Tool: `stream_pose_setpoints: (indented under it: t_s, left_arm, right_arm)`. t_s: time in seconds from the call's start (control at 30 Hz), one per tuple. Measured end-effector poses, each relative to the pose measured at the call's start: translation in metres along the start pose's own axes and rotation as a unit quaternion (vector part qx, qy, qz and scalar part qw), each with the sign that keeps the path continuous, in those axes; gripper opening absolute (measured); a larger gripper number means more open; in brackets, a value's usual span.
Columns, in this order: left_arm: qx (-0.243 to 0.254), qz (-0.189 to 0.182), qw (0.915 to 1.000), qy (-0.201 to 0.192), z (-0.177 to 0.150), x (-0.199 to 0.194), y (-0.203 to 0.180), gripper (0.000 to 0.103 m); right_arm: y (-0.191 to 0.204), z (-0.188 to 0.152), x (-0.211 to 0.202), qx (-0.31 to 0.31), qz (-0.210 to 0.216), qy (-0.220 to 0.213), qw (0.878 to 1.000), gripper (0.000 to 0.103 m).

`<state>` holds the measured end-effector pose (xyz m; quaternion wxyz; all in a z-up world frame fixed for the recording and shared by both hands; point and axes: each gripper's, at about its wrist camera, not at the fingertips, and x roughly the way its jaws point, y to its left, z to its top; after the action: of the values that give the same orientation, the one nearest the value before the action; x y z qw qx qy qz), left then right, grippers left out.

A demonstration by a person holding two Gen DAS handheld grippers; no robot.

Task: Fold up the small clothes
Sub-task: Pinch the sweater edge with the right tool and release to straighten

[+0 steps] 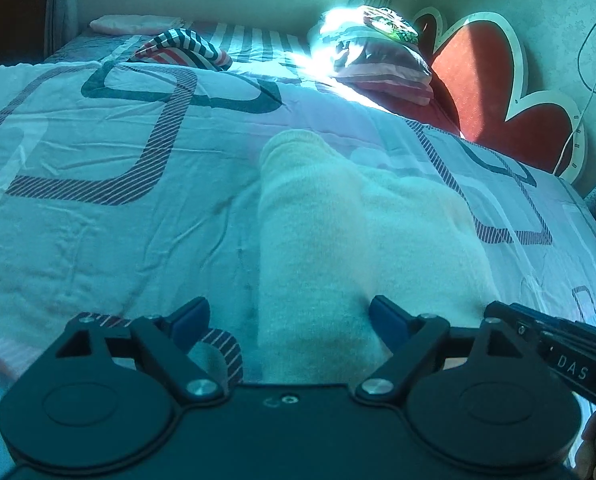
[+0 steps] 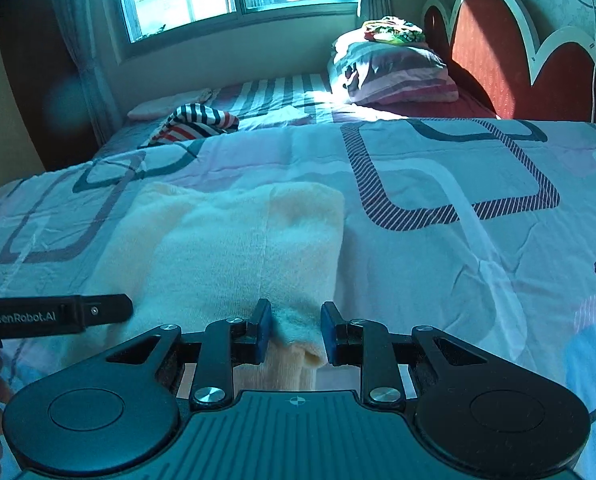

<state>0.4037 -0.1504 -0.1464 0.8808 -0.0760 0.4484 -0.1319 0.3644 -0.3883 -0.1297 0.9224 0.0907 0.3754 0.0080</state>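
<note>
Lying flat on the pink-and-white patterned bedspread (image 2: 438, 240), a pale cream knitted garment (image 2: 237, 248) sits under both grippers.

Left gripper (image 1: 289, 320) has its blue-padded fingers spread wide, straddling the garment's near edge without pinching it. Right gripper (image 2: 295, 330) has its jaws partly apart, with a bunched near corner of the knit between them; whether the pads touch it I cannot tell. A striped cloth (image 2: 197, 120) and stacked pillows (image 2: 398, 72) lie well beyond.
</note>
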Motion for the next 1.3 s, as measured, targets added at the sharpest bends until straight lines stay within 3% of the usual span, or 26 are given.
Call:
stream_pose_setpoints:
  t_s: [0.13,0.33,0.43,0.67,0.97,1.0,1.03,1.07,1.17,1.3]
  left_arm:
    - [0.009,-0.005,0.9999,-0.002,-0.006,-0.013,-0.002,0.083]
    - [0.017,-0.016,0.9992,0.031,-0.030,-0.015,0.005,0.083]
    - [0.036,-0.018,0.9989,0.025,-0.040,-0.018,0.004,0.084]
    - [0.052,-0.032,0.9973,0.040,-0.043,-0.022,0.003,0.084]
    - [0.035,-0.043,0.9978,0.036,-0.034,-0.022,0.001,0.093]
    - [0.033,-0.046,0.9979,0.032,-0.031,-0.022,0.000,0.093]
    - [0.033,-0.048,0.9980,0.027,-0.028,-0.022,-0.002,0.095]
    - [0.034,-0.047,0.9981,0.021,-0.024,-0.021,-0.004,0.097]
    - [0.034,-0.038,0.9986,0.015,-0.013,-0.015,-0.005,0.098]
    - [0.017,-0.040,0.9987,0.027,0.000,0.001,0.000,0.098]
  right_arm:
    - [0.002,-0.004,-0.022,0.006,0.004,-0.012,1.000,0.025]
    - [0.008,-0.038,-0.038,-0.003,0.004,0.017,1.000,0.025]
    - [0.009,-0.058,-0.036,0.001,-0.006,0.043,0.999,0.025]
    - [0.008,-0.078,-0.057,0.033,-0.018,0.056,0.998,0.025]
    - [0.002,-0.056,-0.067,0.064,-0.016,0.042,0.997,0.026]
    - [0.000,-0.050,-0.063,0.069,-0.009,0.040,0.997,0.040]
    - [-0.002,-0.044,-0.058,0.074,-0.005,0.033,0.997,0.071]
    - [-0.004,-0.038,-0.054,0.075,-0.001,0.019,0.997,0.083]
    - [-0.006,-0.020,-0.032,0.075,0.017,0.010,0.997,0.087]
    - [-0.020,-0.001,-0.002,0.124,0.052,0.009,0.991,0.087]
